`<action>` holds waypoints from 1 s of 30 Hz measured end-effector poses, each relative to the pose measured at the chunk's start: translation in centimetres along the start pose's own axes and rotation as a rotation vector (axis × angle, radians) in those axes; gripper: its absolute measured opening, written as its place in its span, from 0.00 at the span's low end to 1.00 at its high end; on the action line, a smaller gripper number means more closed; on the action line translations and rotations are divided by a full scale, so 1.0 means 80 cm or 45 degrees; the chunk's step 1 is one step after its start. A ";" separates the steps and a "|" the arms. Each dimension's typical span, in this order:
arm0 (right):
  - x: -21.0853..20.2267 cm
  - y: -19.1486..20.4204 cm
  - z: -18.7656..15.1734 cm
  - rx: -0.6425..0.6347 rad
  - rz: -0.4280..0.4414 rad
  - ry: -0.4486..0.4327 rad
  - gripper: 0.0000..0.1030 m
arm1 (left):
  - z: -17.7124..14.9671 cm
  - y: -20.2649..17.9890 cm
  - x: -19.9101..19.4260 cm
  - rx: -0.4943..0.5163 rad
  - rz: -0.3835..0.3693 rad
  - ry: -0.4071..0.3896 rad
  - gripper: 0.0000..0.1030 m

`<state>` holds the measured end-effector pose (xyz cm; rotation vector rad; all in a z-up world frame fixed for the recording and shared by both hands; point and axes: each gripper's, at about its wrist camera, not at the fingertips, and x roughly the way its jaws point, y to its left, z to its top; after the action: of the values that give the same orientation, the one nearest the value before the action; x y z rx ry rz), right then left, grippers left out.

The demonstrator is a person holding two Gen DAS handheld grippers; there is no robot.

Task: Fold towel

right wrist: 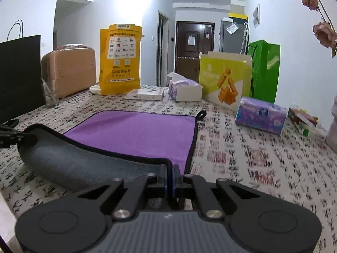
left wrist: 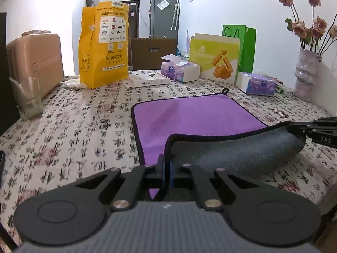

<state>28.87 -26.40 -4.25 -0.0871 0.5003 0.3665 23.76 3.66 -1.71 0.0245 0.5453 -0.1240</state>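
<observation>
On patterned tablecloth (left wrist: 84, 116): left gripper (left wrist: 167, 166) and right gripper (right wrist: 169, 176), jaws pinching near corners of purple towel (left wrist: 189, 116), edge raised, grey underside showing, likely for half-fold toward far edge.

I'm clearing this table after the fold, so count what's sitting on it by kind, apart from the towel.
Tissue boxes: 2
Bags: 3, yellow, green, black
Snack box with yellow-green print: 1
Flat white box: 1
Tan case: 1
Glass: 1
Vase of dried roses: 1
Total: 10
</observation>
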 end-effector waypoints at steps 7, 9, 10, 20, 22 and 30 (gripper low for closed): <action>0.025 -0.003 0.020 -0.034 -0.014 -0.006 0.04 | 0.020 0.005 0.024 0.028 0.015 0.008 0.05; 0.033 -0.006 0.027 -0.041 -0.015 -0.004 0.04 | 0.028 0.008 0.030 0.037 0.017 0.001 0.05; 0.038 -0.007 0.031 -0.045 -0.015 -0.003 0.04 | 0.033 0.010 0.034 0.044 0.018 -0.005 0.05; 0.095 -0.021 0.071 -0.121 0.005 0.039 0.04 | 0.099 0.029 0.095 0.091 -0.003 0.080 0.05; 0.108 -0.027 0.081 -0.122 0.012 0.050 0.04 | 0.111 0.034 0.111 0.104 -0.004 0.078 0.05; 0.168 -0.052 0.114 -0.112 0.019 0.096 0.04 | 0.150 0.051 0.182 0.119 -0.036 0.116 0.05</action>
<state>45.46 -24.35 -2.78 -0.1831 0.5597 0.4008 42.81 5.41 0.92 0.1142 0.6306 -0.1765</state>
